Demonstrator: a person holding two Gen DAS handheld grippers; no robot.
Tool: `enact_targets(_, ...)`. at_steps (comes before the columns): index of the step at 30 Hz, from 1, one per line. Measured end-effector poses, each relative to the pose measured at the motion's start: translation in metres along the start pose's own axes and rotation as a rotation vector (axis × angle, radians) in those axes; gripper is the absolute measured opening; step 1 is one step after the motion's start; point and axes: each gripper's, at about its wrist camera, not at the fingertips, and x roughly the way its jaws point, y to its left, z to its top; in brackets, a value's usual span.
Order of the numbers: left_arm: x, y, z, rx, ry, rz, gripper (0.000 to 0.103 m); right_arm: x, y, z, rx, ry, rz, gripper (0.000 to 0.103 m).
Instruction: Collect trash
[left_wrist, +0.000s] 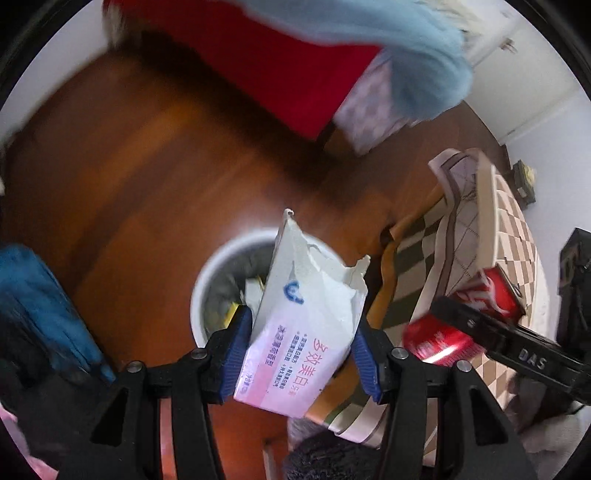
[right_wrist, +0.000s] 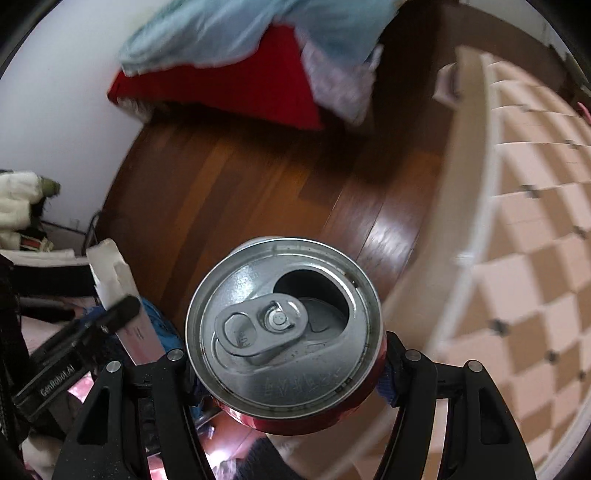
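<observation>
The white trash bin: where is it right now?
In the left wrist view, the white trash bin stands on the wooden floor, low and centre, directly behind the torn toothpaste box held in the left tool.

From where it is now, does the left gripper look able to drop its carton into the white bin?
Probably yes. The left gripper holds the torn white carton right above the white bin, whose open mouth shows nothing covering it. The right gripper with the red can sits off to one side, clear of it.
</observation>
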Motion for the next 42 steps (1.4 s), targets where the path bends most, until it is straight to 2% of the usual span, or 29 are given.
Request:
enact_targets(2, 0.014, 0.013, -0.003, -0.043, 0.037, 0.028, 0.051, 0.027, 0.008, 0.004, -0.001, 0.045, -0.005, 0.069)
enact_targets(4, 0.019, 0.021, -0.005, -0.053, 0.037, 0.043, 0.055, 0.046, 0.012, 0.007, 0.014, 0.07, -0.01, 0.07)
enact_targets(6, 0.016, 0.029, -0.008, -0.072, 0.025, 0.034, 0.07, 0.06, 0.014, 0.01, 0.03, 0.091, 0.007, 0.07)
enact_targets(7, 0.013, 0.033, -0.008, -0.071, 0.015, 0.038, 0.073, 0.065, 0.014, 0.011, 0.039, 0.099, 0.014, 0.074)
enact_targets(8, 0.009, 0.035, -0.009, -0.067, 0.003, 0.053, 0.078, 0.069, 0.014, 0.012, 0.052, 0.095, 0.03, 0.088)
enact_targets(9, 0.003, 0.039, -0.011, -0.062, -0.013, 0.074, 0.085, 0.071, 0.014, 0.011, 0.058, 0.089, 0.055, 0.097)
enact_targets(10, -0.001, 0.038, -0.012, -0.055, -0.023, 0.087, 0.089, 0.073, 0.015, 0.014, 0.058, 0.086, 0.06, 0.097)
enact_targets(11, -0.006, 0.041, -0.015, -0.05, -0.034, 0.102, 0.098, 0.072, 0.017, 0.014, 0.056, 0.076, 0.064, 0.098)
enact_targets(12, -0.013, 0.042, -0.017, -0.039, -0.055, 0.125, 0.099, 0.068, 0.018, 0.014, 0.05, 0.068, 0.072, 0.098)
enact_targets(15, -0.032, 0.037, -0.027, -0.005, -0.108, 0.171, 0.1, 0.052, 0.021, 0.009, 0.007, 0.036, 0.054, 0.101)
enact_targets(21, -0.071, 0.021, -0.061, 0.027, -0.182, 0.239, 0.101, -0.014, 0.04, -0.021, -0.124, -0.071, -0.106, 0.101)
enact_targets(24, -0.091, 0.011, -0.075, 0.045, -0.206, 0.25, 0.101, -0.046, 0.042, -0.043, -0.157, -0.1, -0.146, 0.101)
enact_targets(34, -0.168, -0.03, -0.126, 0.101, -0.309, 0.262, 0.101, -0.139, 0.037, -0.114, -0.193, -0.181, -0.099, 0.101)
enact_targets(42, -0.237, -0.058, -0.161, 0.15, -0.384, 0.205, 0.101, -0.225, 0.046, -0.158, -0.229, -0.263, -0.015, 0.101)
